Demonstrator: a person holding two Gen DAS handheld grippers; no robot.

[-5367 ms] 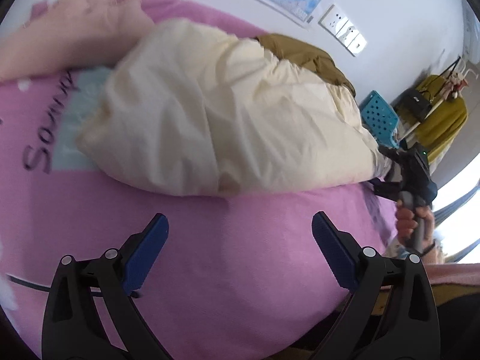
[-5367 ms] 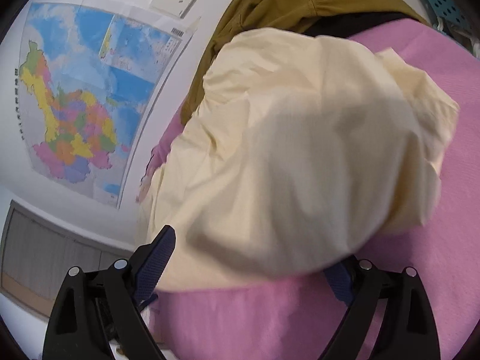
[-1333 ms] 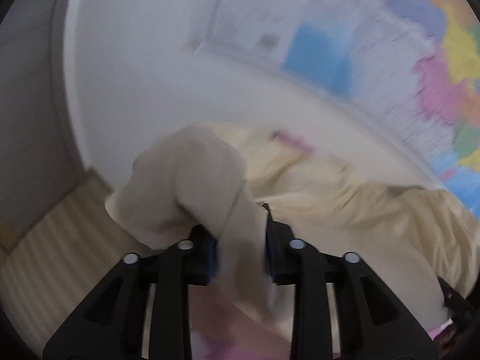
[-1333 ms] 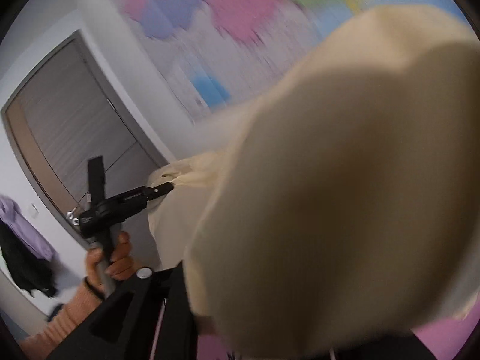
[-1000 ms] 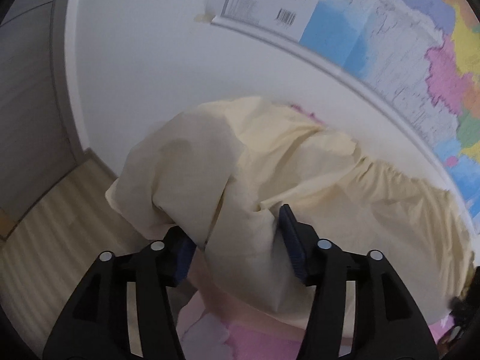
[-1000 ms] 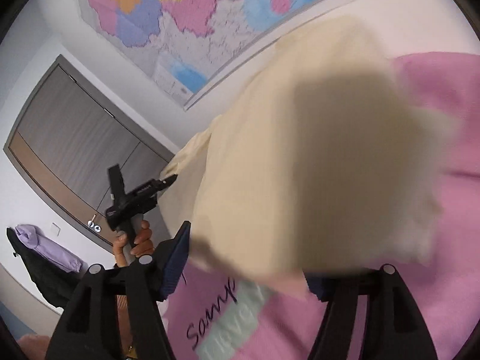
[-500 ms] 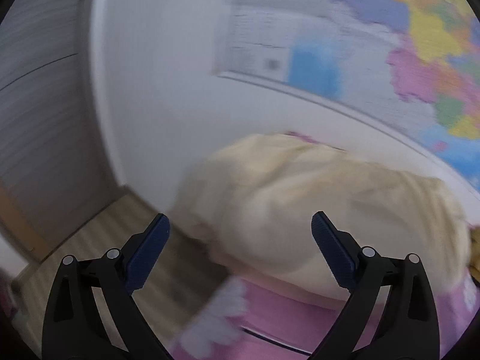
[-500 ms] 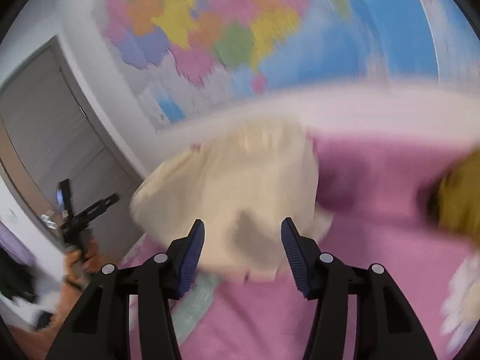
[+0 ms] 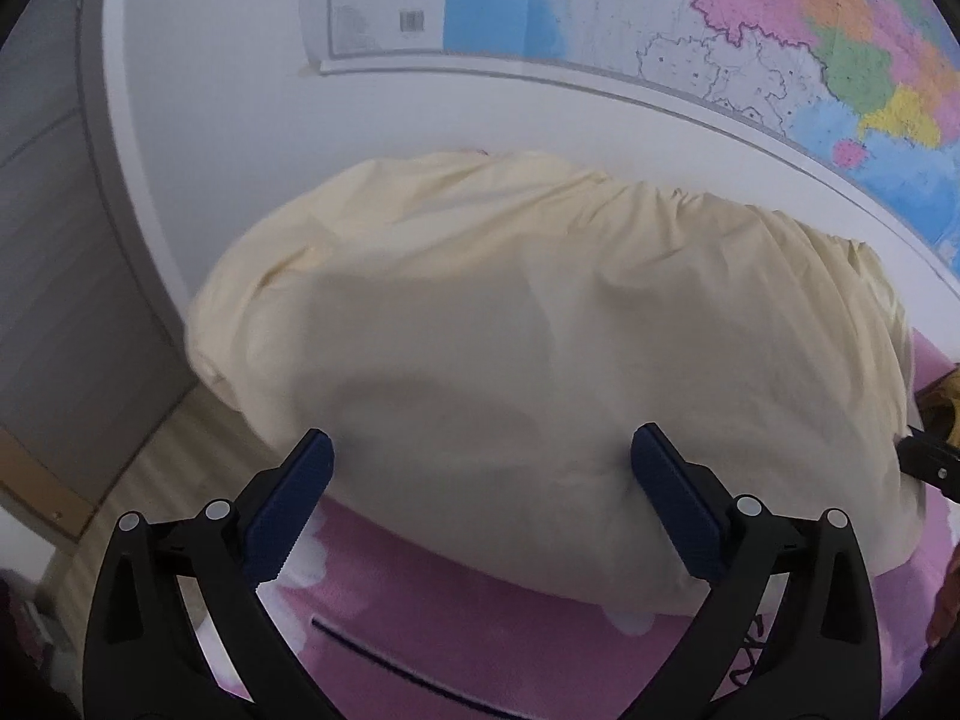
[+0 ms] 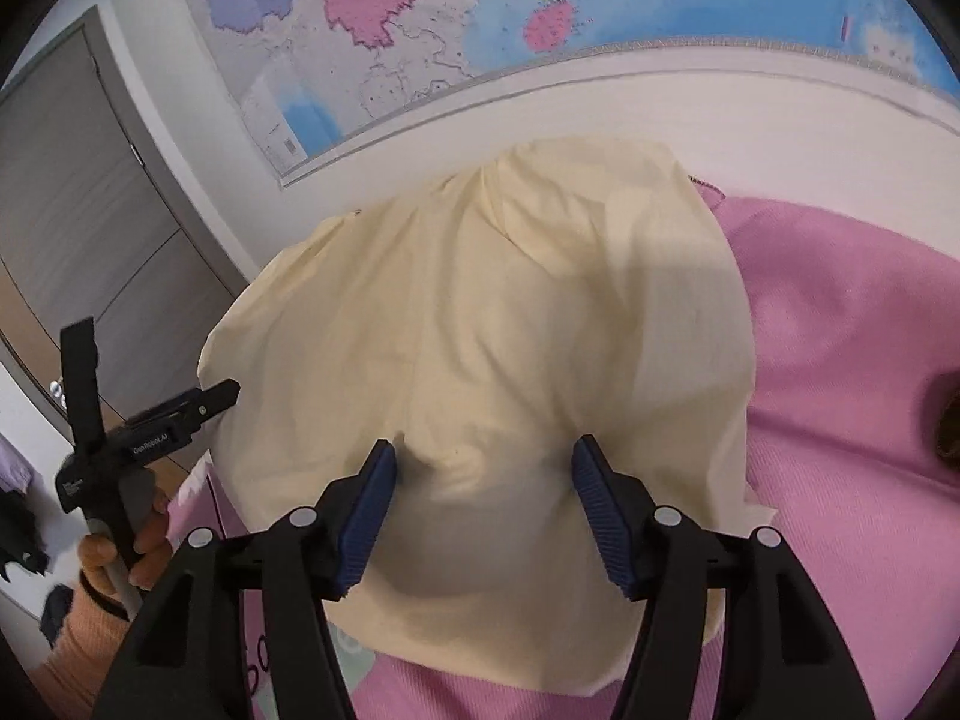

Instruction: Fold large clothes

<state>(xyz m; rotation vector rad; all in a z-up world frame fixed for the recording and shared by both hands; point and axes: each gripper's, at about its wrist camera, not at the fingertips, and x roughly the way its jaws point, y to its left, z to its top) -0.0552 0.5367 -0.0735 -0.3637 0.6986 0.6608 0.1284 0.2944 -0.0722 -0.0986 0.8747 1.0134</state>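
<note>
Cream garment [image 9: 540,330] beneath (unclamped) left gripper [image 9: 480,480]

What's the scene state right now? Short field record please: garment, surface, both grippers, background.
garment: cream cloth, lying in a loose, wrinkled heap, not held by either gripper
surface: pink bedspread under the cloth
left gripper: jaws opening, nothing pinched between them, cloth just beyond the tips
right gripper: jaws opening, a raised fold of cloth sits between them, pads not pressing on it
background: wall map above the bed, grey door at left
fold status: not yet a neat fold
</note>
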